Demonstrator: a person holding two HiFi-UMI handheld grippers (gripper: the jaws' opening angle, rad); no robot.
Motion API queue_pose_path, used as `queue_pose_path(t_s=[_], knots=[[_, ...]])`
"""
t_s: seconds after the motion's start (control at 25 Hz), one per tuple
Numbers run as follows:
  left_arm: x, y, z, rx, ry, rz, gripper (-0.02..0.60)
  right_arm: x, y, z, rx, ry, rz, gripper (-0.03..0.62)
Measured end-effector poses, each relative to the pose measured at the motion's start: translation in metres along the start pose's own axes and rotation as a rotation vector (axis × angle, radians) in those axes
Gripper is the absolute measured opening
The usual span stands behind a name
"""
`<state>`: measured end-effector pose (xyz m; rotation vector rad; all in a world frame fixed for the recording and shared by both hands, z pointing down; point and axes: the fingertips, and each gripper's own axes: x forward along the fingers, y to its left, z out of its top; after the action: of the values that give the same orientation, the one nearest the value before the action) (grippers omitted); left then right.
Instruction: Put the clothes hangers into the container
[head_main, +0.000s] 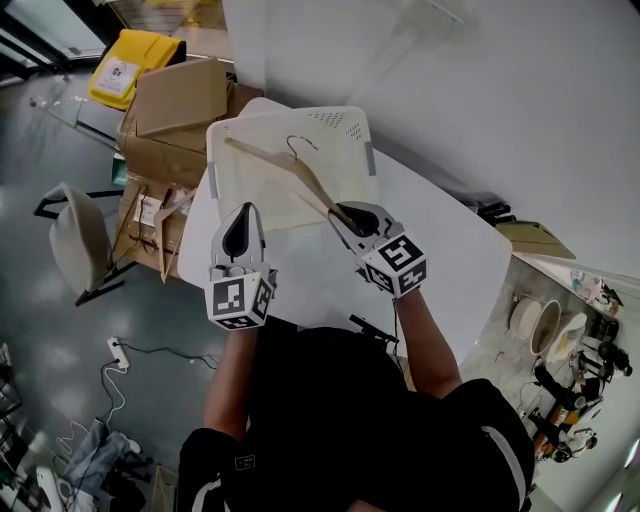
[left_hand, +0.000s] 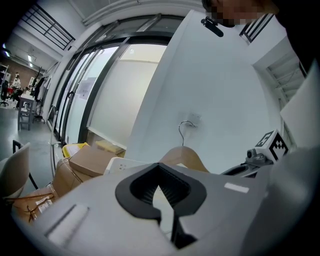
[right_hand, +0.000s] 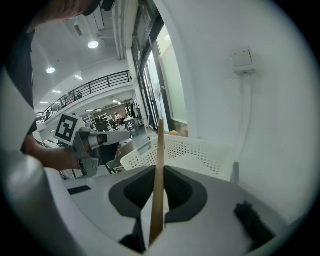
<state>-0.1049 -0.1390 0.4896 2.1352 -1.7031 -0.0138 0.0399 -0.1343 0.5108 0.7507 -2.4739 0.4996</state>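
Note:
A wooden clothes hanger (head_main: 290, 172) with a metal hook hangs slantwise over the white perforated container (head_main: 215, 150) at the table's far end. My right gripper (head_main: 345, 213) is shut on the hanger's near arm. In the right gripper view the wooden bar (right_hand: 159, 170) stands upright between the pads, with the container (right_hand: 195, 152) behind it. My left gripper (head_main: 240, 232) hovers at the container's near left edge, shut and holding nothing. In the left gripper view, the hanger (left_hand: 182, 155) and its hook rise beyond the shut left gripper (left_hand: 162, 195), with the right gripper (left_hand: 260, 155) to the right.
The container rests on a white table (head_main: 450, 250) set against a white wall. Cardboard boxes (head_main: 175, 110) and a yellow bag (head_main: 130, 62) are stacked to the left of the table. A grey chair (head_main: 75, 240) stands on the floor further left.

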Motion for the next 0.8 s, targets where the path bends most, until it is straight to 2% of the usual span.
queue_pose_path(t_s=[0.8], knots=[[0.011, 0.003, -0.007, -0.011, 0.027, -0.001, 0.005, 0.031, -0.022, -0.006, -0.052, 0.111, 0.044, 0.060]])
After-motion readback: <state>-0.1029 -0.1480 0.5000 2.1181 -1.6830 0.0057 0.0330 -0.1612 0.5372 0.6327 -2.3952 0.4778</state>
